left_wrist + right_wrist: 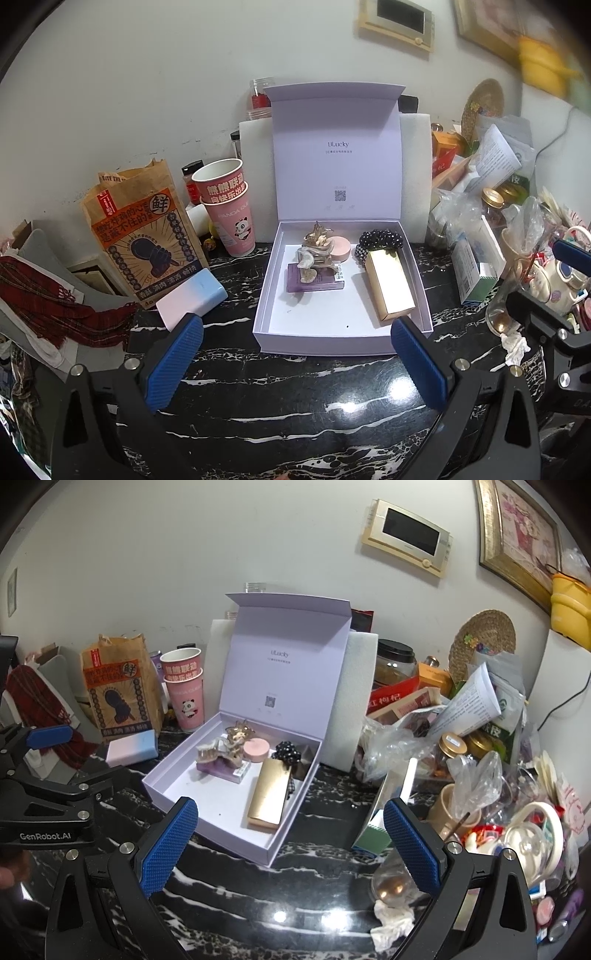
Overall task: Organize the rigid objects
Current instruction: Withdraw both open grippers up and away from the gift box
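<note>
Both empty: left tool (295, 354) and right tool (290, 834) spread wide near lavender box (421, 284), ready for pastel block (192, 301) at left.

left gripper (295, 363): fingers spread, empty | right gripper (290, 843): fingers spread, empty

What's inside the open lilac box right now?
Inside the lilac box: a gold case, a pink round compact, a black beaded scrunchie, and hair claws piled on a purple packet. Anything beneath that pile is hidden.
</note>
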